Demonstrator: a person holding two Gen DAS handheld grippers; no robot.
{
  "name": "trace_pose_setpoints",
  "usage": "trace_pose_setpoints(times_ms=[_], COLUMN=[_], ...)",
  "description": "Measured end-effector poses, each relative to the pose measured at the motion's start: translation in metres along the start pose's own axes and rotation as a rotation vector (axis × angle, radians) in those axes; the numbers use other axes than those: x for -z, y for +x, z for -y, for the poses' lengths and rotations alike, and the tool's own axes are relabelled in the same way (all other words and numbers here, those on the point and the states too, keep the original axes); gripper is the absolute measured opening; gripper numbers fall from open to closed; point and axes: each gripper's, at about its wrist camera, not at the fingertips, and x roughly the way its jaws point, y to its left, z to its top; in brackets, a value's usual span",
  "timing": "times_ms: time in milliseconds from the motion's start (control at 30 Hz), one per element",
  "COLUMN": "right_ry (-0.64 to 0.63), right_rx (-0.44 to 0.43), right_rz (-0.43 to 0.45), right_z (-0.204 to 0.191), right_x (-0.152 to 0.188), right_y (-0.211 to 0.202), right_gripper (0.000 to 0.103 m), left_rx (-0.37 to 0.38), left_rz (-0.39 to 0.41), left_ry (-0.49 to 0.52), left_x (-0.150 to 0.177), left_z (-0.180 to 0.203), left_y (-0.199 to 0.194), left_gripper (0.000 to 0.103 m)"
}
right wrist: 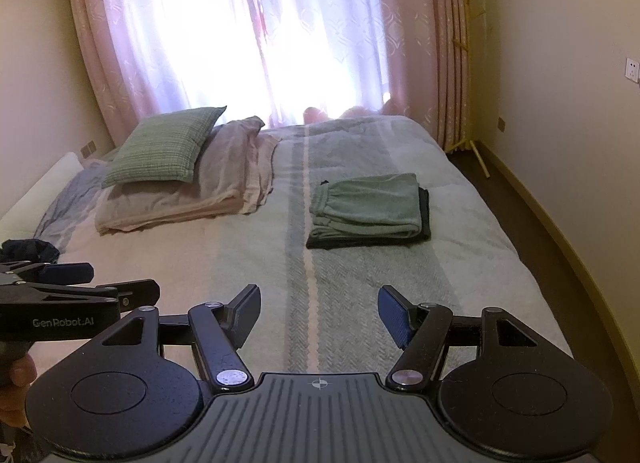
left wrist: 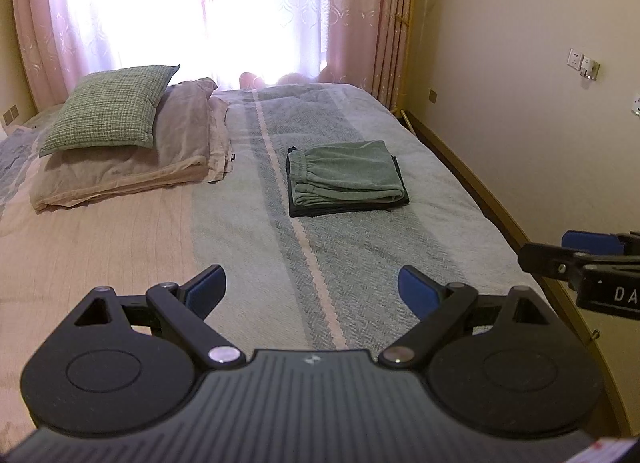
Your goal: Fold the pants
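Your green pants (left wrist: 346, 175) lie folded into a compact rectangle at the centre of the left wrist frame, right of the pale stripe that runs up the bed (left wrist: 120, 247). The long axis of the bundle runs left to right across the frame. The gathered elastic waistband sits at its left end, facing the stripe, and the rounded fold edges face the lower edge of the frame. The cloth looks soft and fleecy, stacked in several layers. Under it lies a darker folded garment (left wrist: 348, 209), showing along the near and right sides.

In the right wrist view the same pants (right wrist: 370, 205) sit just right of centre, waistband again at the left.

Your left gripper (left wrist: 312, 289) hangs low in its frame over the bed, fingers wide apart and holding nothing, well short of the pants. Your right gripper (right wrist: 319, 313) is likewise spread and empty. It also shows at the right edge of the left wrist frame.

At the upper left of both frames a green checked pillow (left wrist: 110, 109) rests on a folded beige blanket (left wrist: 132, 167). Pink curtains (left wrist: 352, 11) hang behind the bed.
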Motion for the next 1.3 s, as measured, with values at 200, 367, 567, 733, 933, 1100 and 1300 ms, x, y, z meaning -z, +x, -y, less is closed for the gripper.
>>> trace_pose_setpoints(times_ms=[200, 367, 567, 733, 933, 1100, 1300], right_ry=[-0.001, -0.001, -0.002, -0.004, -0.004, -0.007, -0.01], right_rx=[-0.004, -0.007, -0.017, -0.026, -0.037, -0.045, -0.047], right_rz=[0.005, 0.001, -0.006, -0.01, -0.011, -0.013, -0.014], right_z=[0.006, 0.011, 0.016, 0.021, 0.026, 0.03, 0.034], right_x=[0.002, 0.001, 0.0, 0.0, -0.001, -0.001, -0.002], right_y=[-0.006, -0.004, -0.003, 0.0, 0.001, 0.003, 0.004], right_gripper=[0.062, 0.062, 0.062, 0.062, 0.062, 0.062, 0.062], left_rx=[-0.001, -0.001, -0.003, -0.009, -0.014, -0.017, -0.02], left_rz=[0.014, 0.013, 0.011, 0.011, 0.006, 0.004, 0.003], left_ry=[-0.003, -0.002, 0.003, 0.003, 0.004, 0.004, 0.003], left_x=[-0.003, -0.002, -0.002, -0.002, -0.003, -0.003, -0.003], left_z=[0.009, 0.015, 0.021, 0.025, 0.031, 0.033, 0.034], left_y=[-0.005, -0.005, -0.004, -0.001, 0.003, 0.005, 0.007], left_gripper=[0.091, 0.091, 0.091, 0.091, 0.091, 0.091, 0.091])
